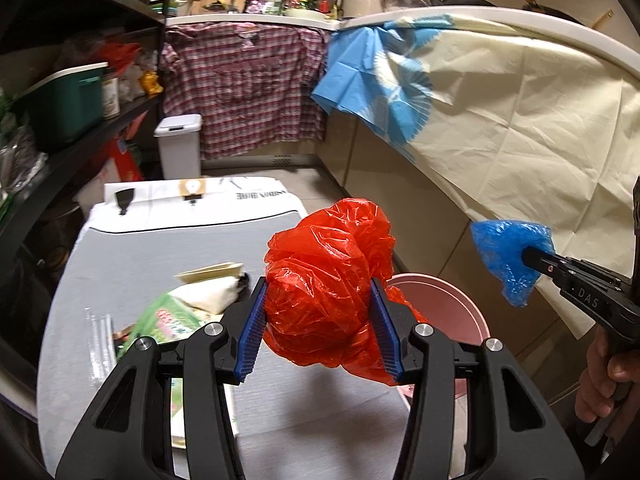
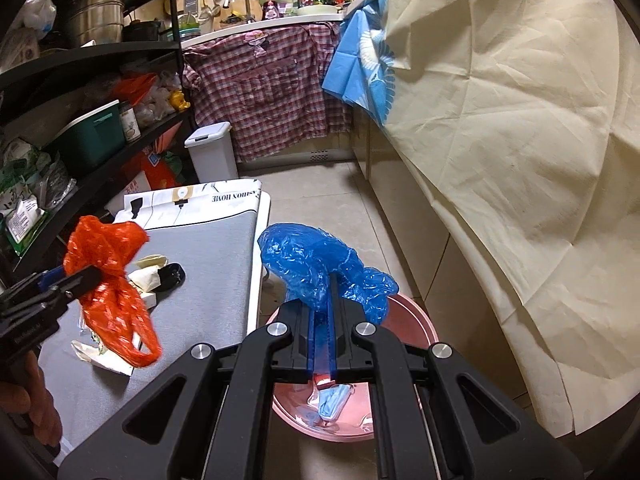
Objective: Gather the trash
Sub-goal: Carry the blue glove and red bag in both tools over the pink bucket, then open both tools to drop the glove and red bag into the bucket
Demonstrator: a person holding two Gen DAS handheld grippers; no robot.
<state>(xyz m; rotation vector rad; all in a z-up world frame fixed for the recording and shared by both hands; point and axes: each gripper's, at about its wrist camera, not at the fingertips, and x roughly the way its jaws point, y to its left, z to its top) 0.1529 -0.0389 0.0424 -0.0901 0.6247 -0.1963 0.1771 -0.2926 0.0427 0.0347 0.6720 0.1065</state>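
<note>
Nearest the lens, our left gripper is clamping a crumpled red plastic bag between its blue-padded jaws, the bundle bulging above and below the pads. Our right gripper is pinching a crumpled blue plastic bag, its jaws nearly closed on a thin fold of film.

Both bundles are hanging in the air, the blue one over the pink basin on the floor beside the grey bench, the red one at the bench edge near the basin. We judge the step to be carrying them to the basin. To do it well, we are bringing each bundle fully over the basin's opening before letting go, and lowering it close, since light film drifts and can cling to the pads. The red bag's loose handle loop may catch the bench edge.

More trash is waiting on the bench: a green printed packet and a cream paper wrapper.

Our own gripper is blocking much of the basin; only a blue face mask inside shows. The packet's print is unreadable, and what lies under the red bag is hidden.
</note>
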